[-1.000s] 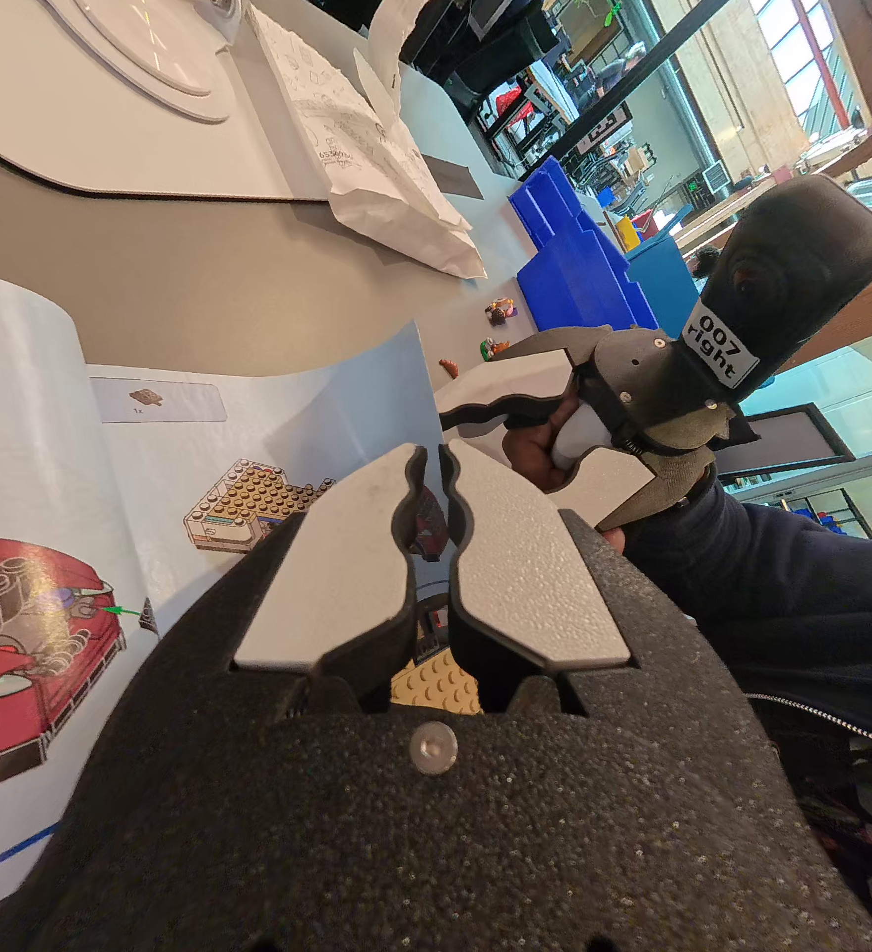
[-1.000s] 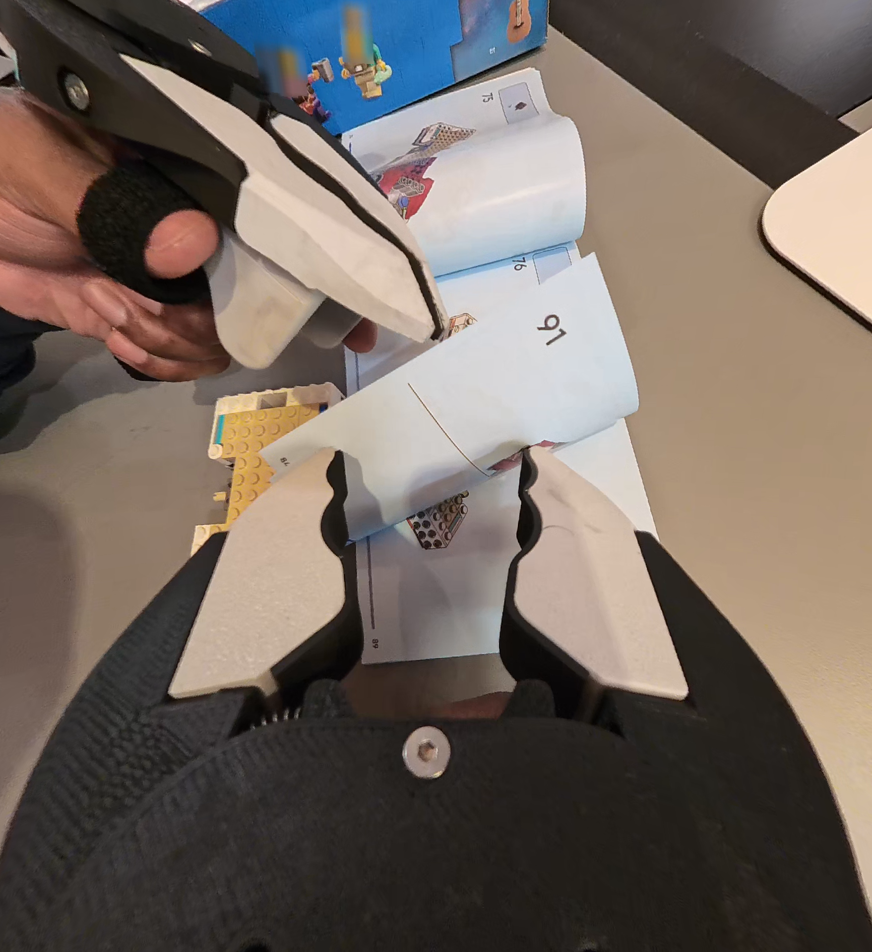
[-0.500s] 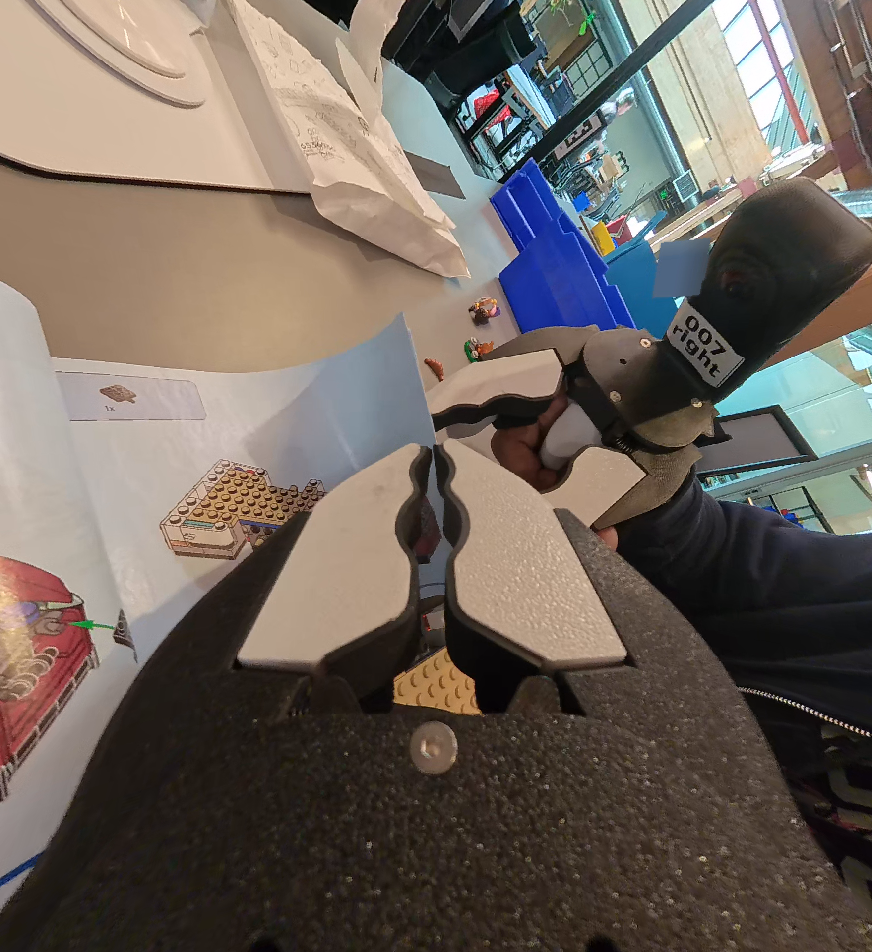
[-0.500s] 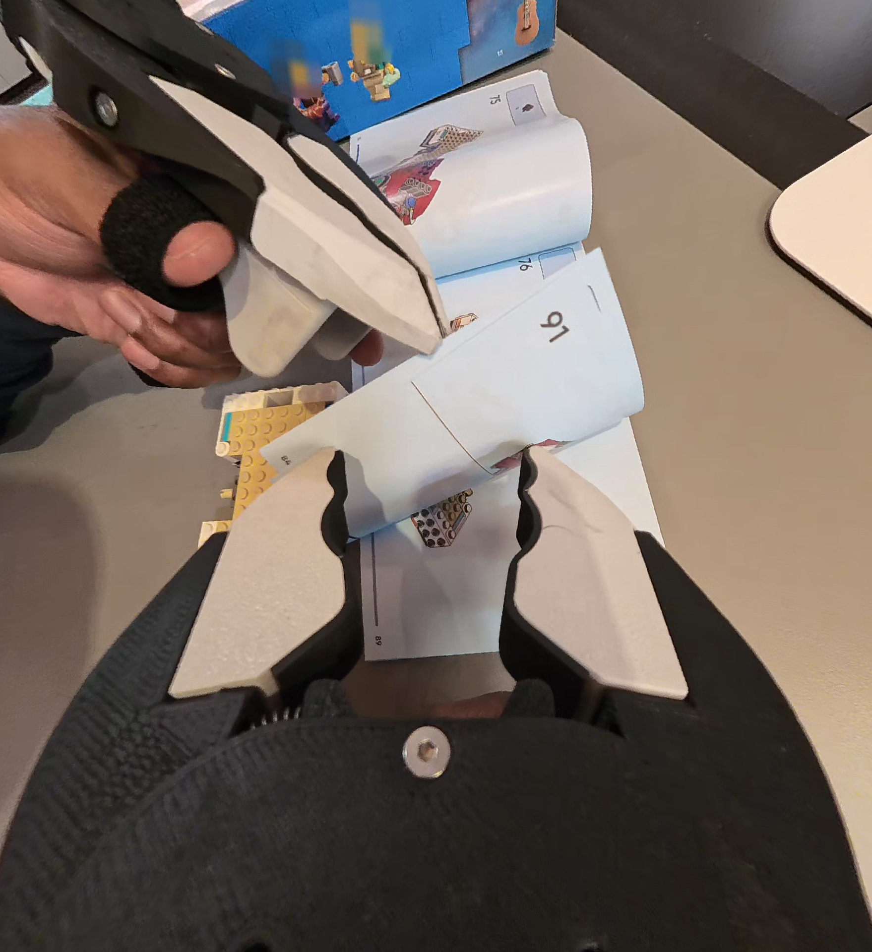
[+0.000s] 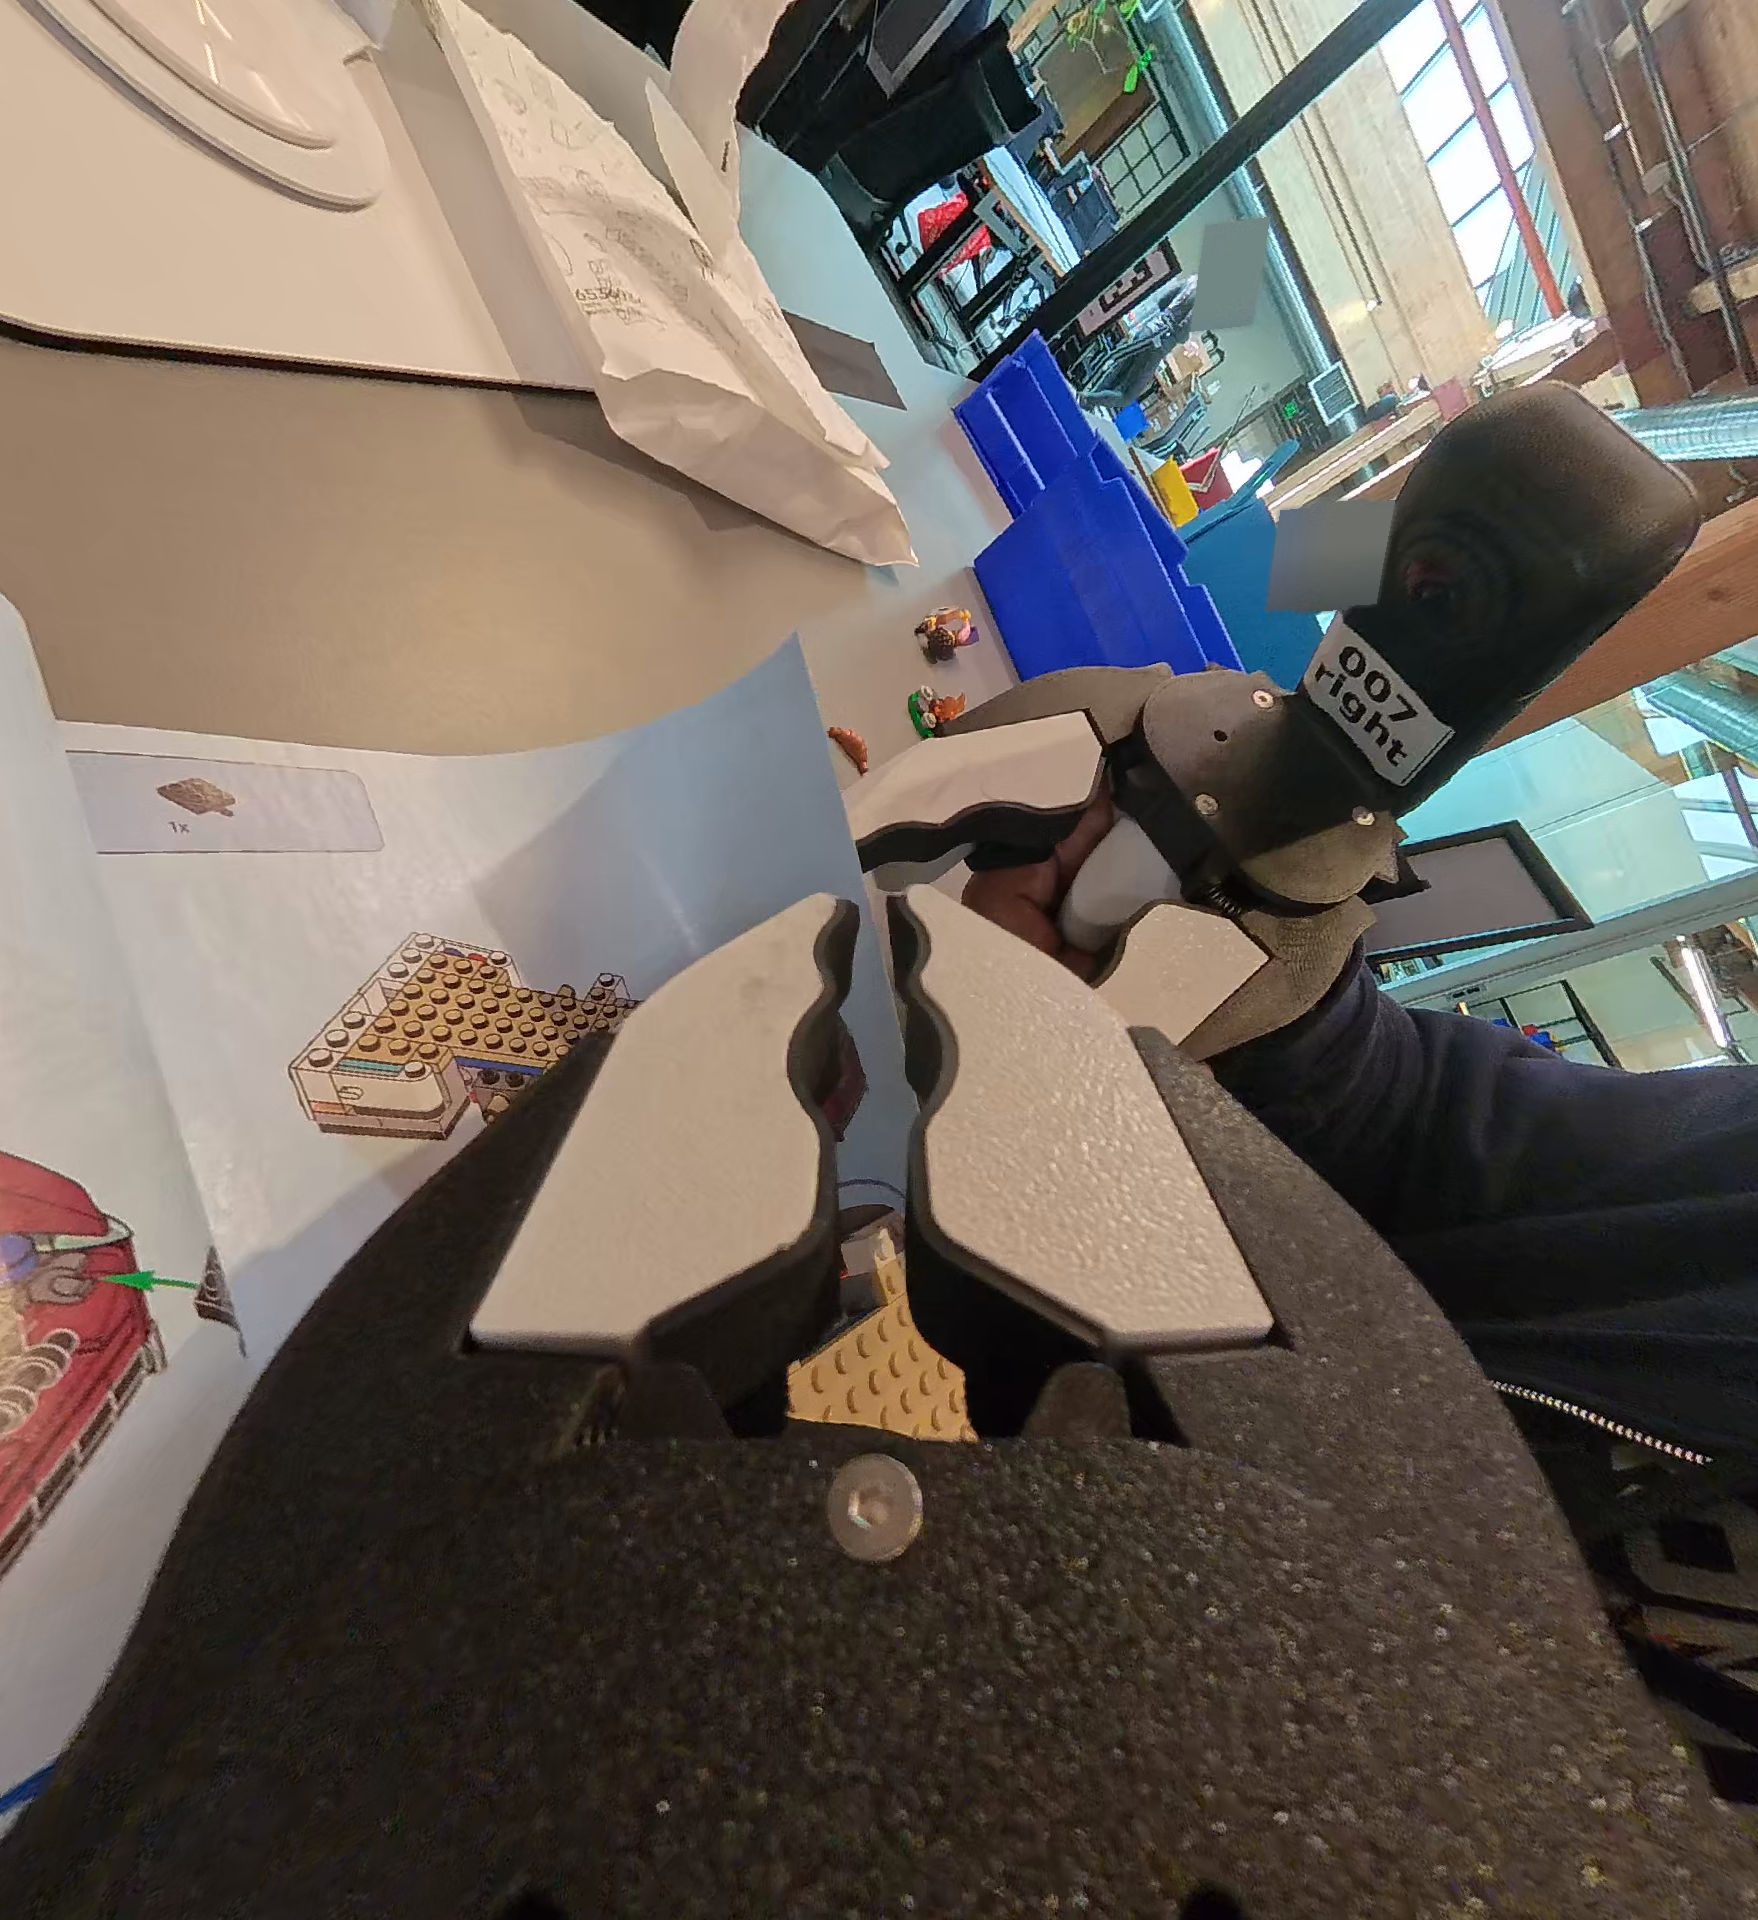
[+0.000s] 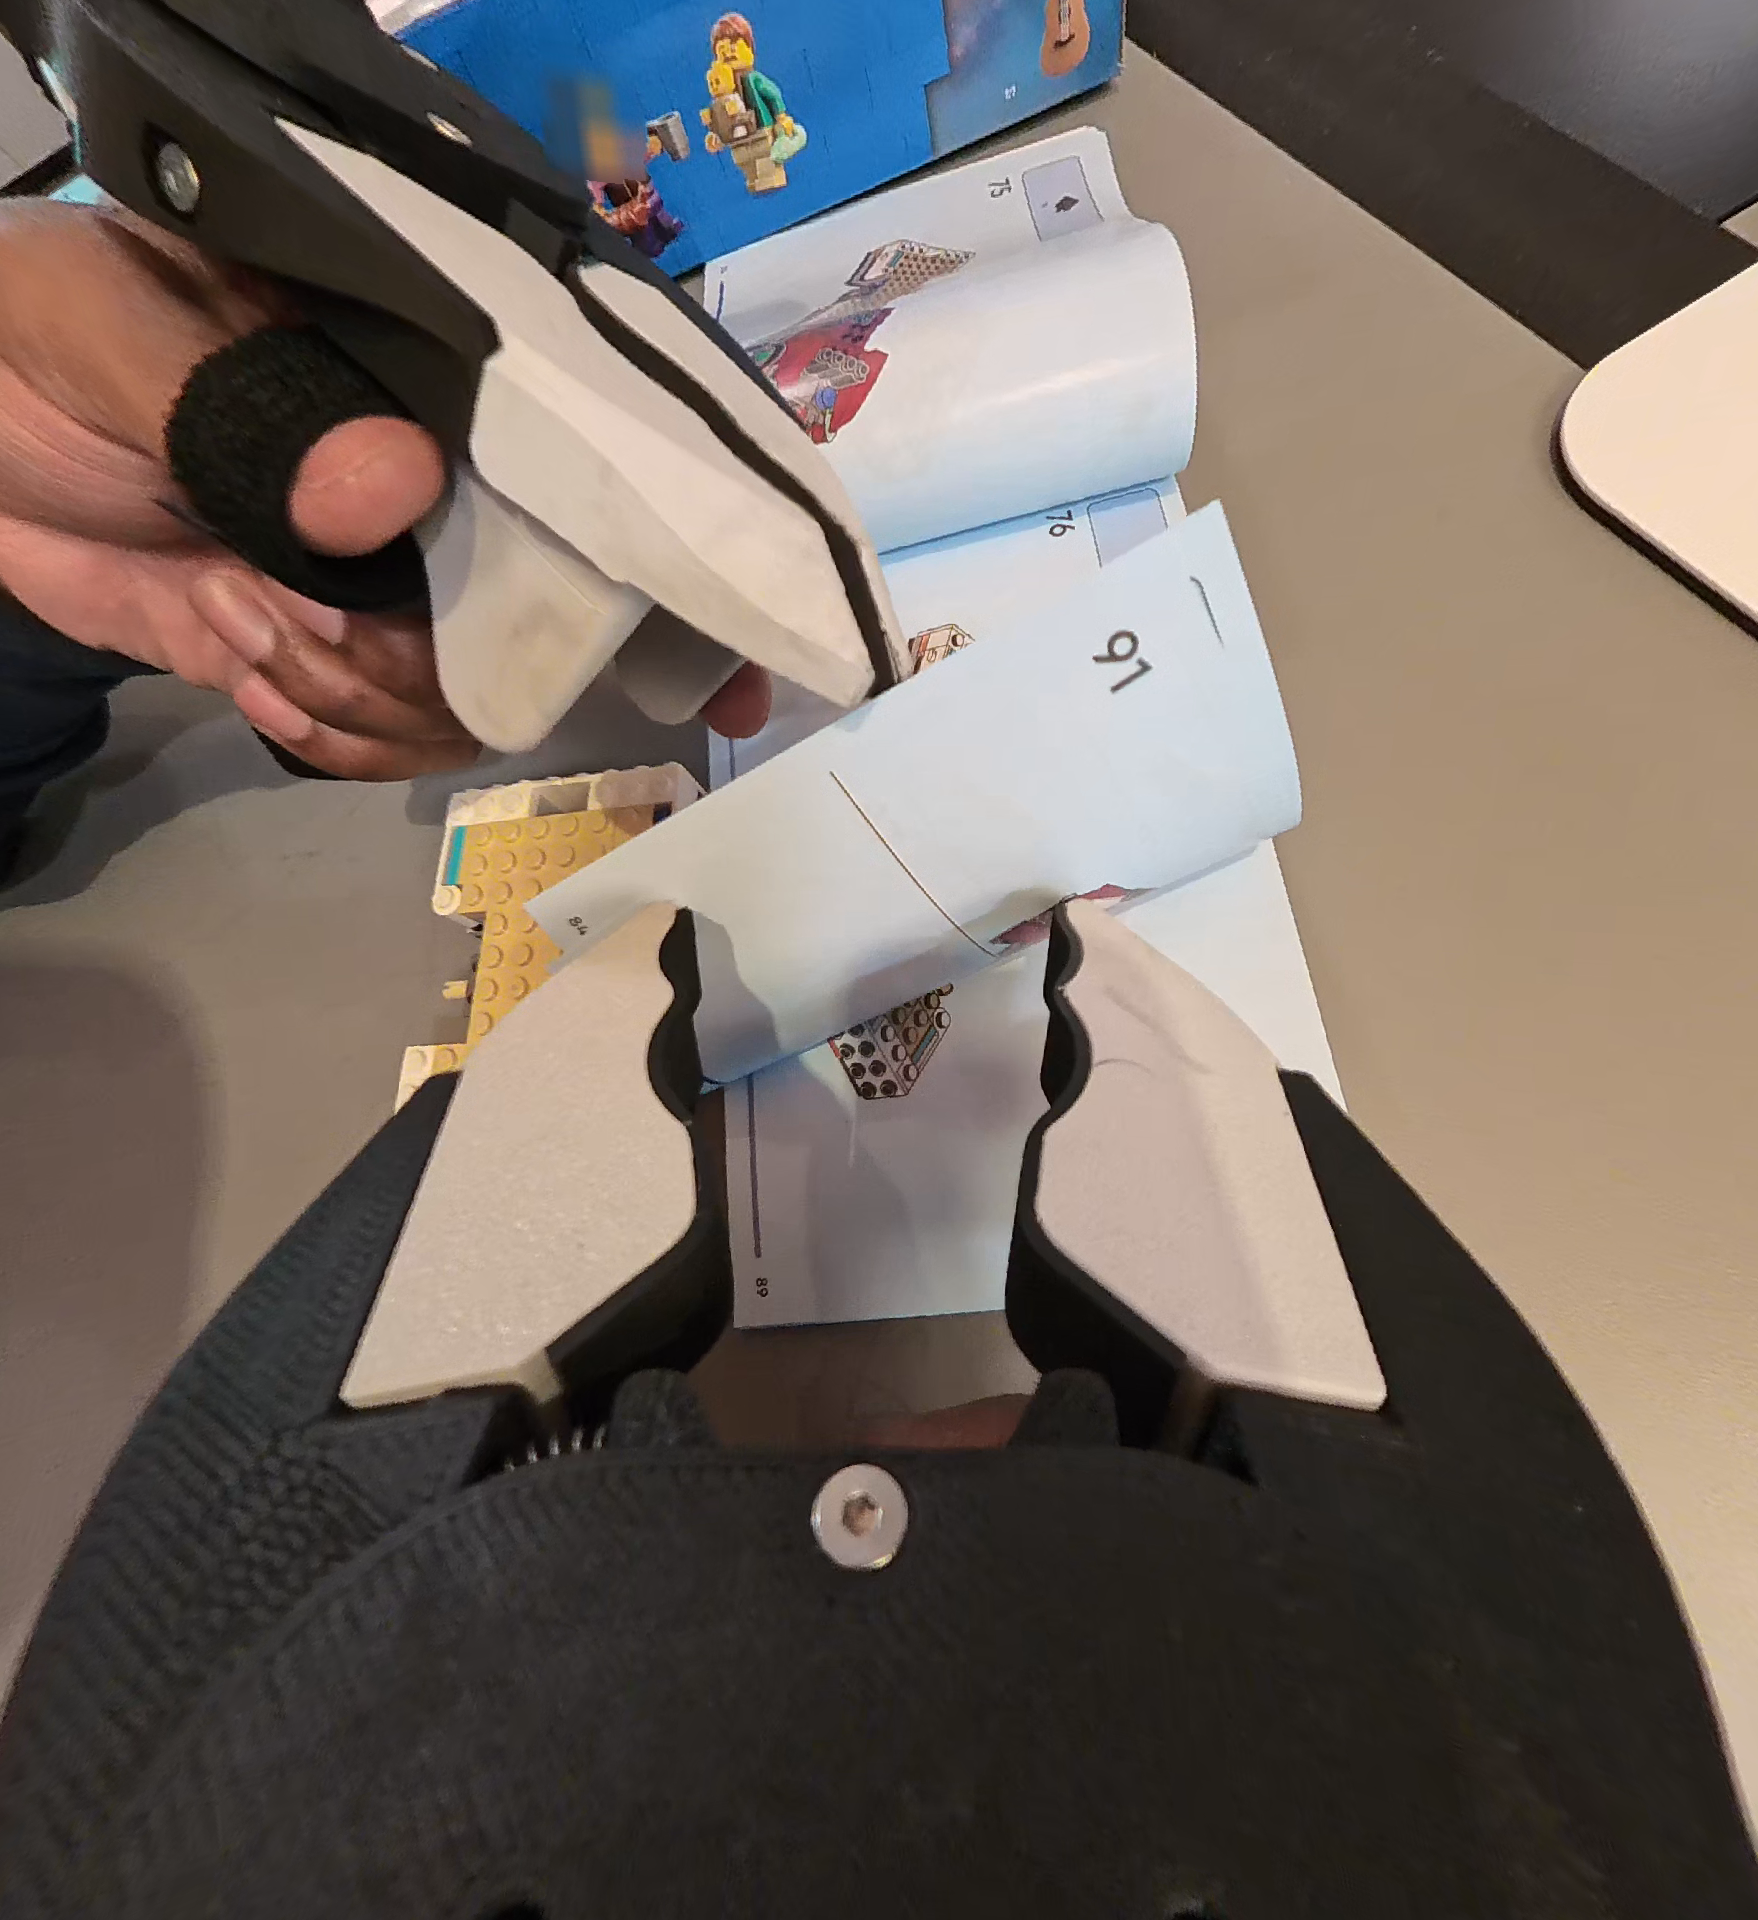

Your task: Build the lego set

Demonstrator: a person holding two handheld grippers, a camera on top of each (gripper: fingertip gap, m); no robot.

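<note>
While the left gripper [image 5: 870, 914] sat at the centre of its frame, its jaws were almost closed, with only a thin slit between them. The edge of a lifted light-blue page [image 5: 646, 831] stood in this slit; I cannot tell if the pads pressed it. The right gripper [image 6: 864, 914] was wide open and gripped nothing, low in its frame above the open booklet [image 6: 1062, 416]. A tan and white brick build [image 6: 522, 862] lay at the left of the booklet, and a blue box [image 6: 854, 104] at the upper edge.
</note>
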